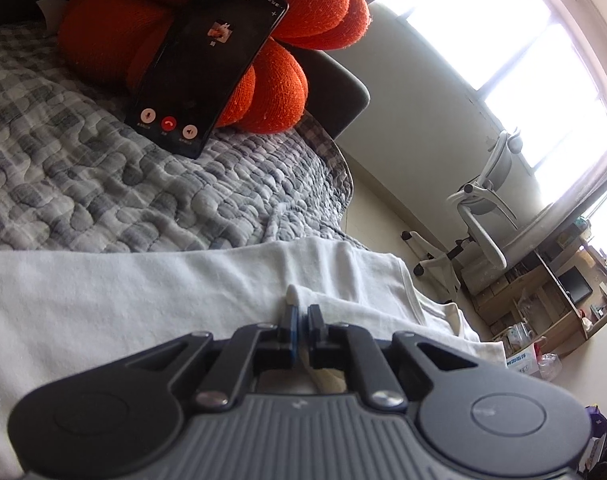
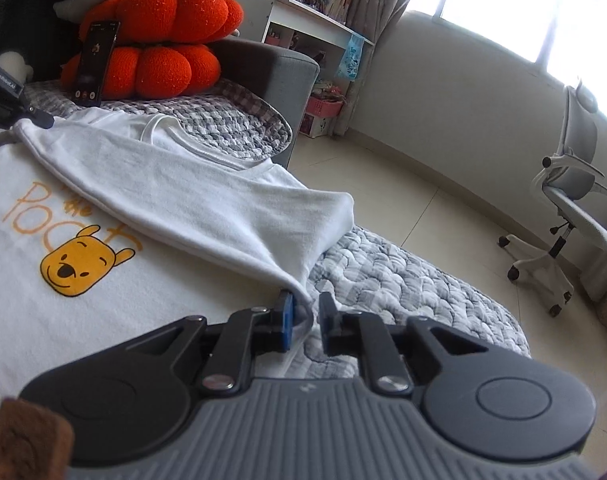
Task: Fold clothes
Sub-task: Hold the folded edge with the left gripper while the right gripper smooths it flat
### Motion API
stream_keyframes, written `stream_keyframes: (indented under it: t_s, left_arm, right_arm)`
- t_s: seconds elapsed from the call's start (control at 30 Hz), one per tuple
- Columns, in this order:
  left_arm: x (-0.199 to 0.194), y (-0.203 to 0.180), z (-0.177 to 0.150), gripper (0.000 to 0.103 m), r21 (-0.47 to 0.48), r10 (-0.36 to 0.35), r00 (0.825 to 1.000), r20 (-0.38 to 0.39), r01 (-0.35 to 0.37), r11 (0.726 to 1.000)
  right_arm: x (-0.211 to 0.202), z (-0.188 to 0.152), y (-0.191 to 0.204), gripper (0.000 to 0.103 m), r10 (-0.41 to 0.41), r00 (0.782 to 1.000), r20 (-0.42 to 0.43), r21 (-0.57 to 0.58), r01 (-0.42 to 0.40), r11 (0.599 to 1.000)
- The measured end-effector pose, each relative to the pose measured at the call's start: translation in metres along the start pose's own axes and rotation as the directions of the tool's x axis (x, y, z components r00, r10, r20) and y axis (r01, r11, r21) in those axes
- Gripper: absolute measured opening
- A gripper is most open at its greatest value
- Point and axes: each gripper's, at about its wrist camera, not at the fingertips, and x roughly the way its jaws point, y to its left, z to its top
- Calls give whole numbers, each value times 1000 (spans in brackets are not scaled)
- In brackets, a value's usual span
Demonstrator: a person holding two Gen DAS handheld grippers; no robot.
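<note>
A white T-shirt (image 2: 191,196) with a yellow bear print (image 2: 73,268) lies on a grey checked quilt (image 2: 383,276). One side is folded over the front. My left gripper (image 1: 302,312) is shut on a pinch of the white shirt cloth (image 1: 143,300); it also shows in the right wrist view (image 2: 31,118) at the shirt's far corner. My right gripper (image 2: 306,306) is slightly apart, with the folded shirt's corner lying between its fingers.
An orange pumpkin cushion (image 2: 163,40) stands at the bed's head with a black phone (image 2: 95,62) leaning on it. A grey office chair (image 2: 571,216) stands on the tiled floor to the right. Shelves and a desk (image 2: 315,24) line the wall.
</note>
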Motion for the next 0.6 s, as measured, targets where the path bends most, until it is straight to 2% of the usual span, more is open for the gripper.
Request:
stream_keyframes:
  t_s: [0.13,0.3,0.43,0.6]
  left_arm:
    - [1,-5,2,5,29,1,1000,-1,-1,1000]
    - [6,1,4,6,-23,-25,1000,-16,25,999]
    - [3,-7,2,3,14,-21,1000,17,21,1000]
    - [-6,-15,4,3,54,-44,995,90,40,998]
  right_arm:
    - [-16,1,-8,34,43,999,17,67,-44,997]
    - [-24,17,-17,34,109,991,78,169,-120,978]
    - [-15,30,-10,34,115,988,102,157,-130,979]
    - [7,26,4,34,140,989,50,128,-146,981]
